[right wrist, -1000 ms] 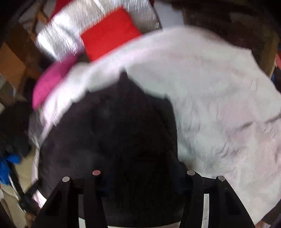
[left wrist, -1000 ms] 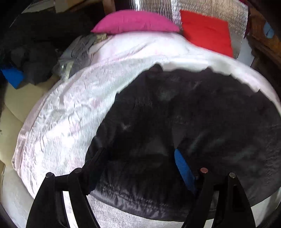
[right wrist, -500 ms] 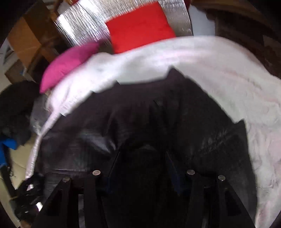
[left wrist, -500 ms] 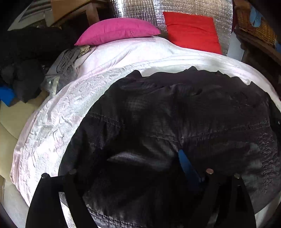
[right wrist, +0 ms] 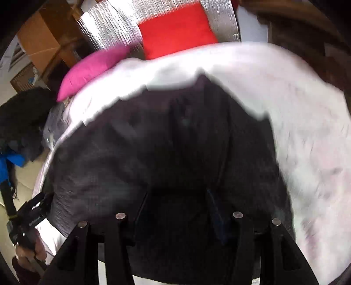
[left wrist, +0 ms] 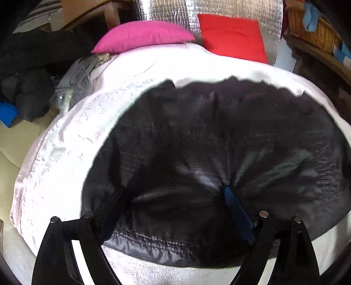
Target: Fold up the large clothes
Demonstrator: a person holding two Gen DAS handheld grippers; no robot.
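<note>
On the bed (left wrist: 65, 140) lie one black garment (left wrist: 219, 153) and two cushions, one pink (left wrist: 142, 36), one red (left wrist: 232, 36).

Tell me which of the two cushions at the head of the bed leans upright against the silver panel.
The red cushion leans against the silver panel. The pink cushion, left of it, lies flat on the white bedcover.

Bed (left wrist: 65, 166) w/ white textured cover, wrinkled. Black garment (left wrist: 219, 153) spread over most of near half, hem at front edge. Far end: pink pillow (left wrist: 142, 36) on left & red pillow (left wrist: 232, 36) beside it, leaning on silver foil panel. Gray clothes bundle (left wrist: 76, 79) at left edge, below pink pillow. Right-wrist view blurred; same layout.
</note>
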